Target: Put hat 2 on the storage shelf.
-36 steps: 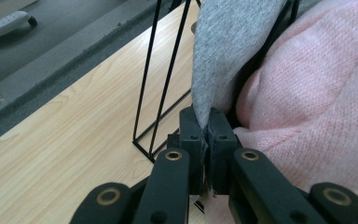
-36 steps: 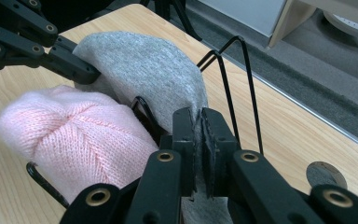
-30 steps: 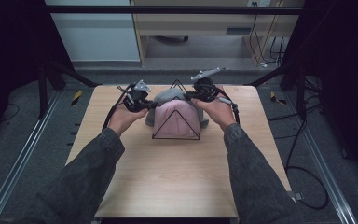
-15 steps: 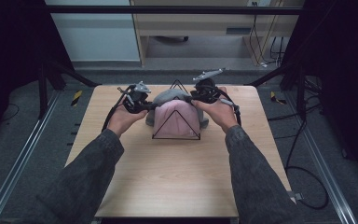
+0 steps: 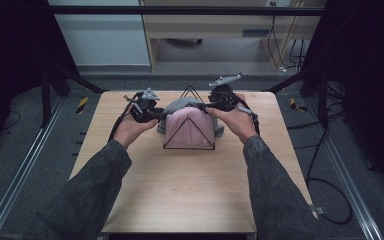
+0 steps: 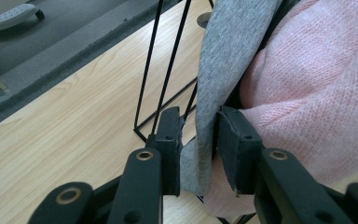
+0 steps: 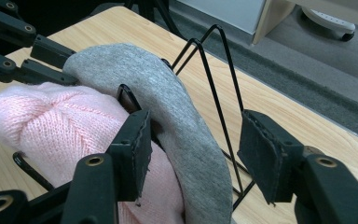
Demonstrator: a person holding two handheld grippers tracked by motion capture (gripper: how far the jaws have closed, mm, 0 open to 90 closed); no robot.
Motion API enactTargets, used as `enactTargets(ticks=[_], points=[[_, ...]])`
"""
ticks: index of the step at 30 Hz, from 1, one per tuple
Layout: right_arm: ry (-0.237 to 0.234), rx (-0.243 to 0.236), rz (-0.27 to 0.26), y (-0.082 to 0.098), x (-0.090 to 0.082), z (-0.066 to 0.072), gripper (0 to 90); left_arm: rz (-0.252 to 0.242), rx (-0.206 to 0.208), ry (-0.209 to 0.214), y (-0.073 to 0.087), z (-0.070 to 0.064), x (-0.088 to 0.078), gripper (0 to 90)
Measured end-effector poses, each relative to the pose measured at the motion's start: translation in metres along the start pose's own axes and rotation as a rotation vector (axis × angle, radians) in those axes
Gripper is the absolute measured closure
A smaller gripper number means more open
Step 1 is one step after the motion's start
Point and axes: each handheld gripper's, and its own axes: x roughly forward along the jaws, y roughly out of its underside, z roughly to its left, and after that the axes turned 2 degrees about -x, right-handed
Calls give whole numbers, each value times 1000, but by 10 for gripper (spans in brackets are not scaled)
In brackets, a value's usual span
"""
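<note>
grey hat (image 7: 177, 112) between right claw's (image 7: 193, 154) jaws

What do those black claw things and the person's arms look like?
Each hand carries a gripper, the left gripper and the right gripper. Both are black, with two flat, square-ended jaws on bars joined by round metal rivets. A grey three-cornered plate tops the right one, and black cables trail from both. The person wears dark grey speckled sleeves.
</note>
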Motion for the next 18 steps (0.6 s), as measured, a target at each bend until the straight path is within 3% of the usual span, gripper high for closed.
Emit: enactTargets(ticks=[10, 18], points=[[10, 5, -12, -2, -4, -1, 352, -27, 3, -39, -3, 3, -11, 521], [25, 25, -16, -3, -7, -1, 281, -73, -47, -56, -7, 10, -25, 344]])
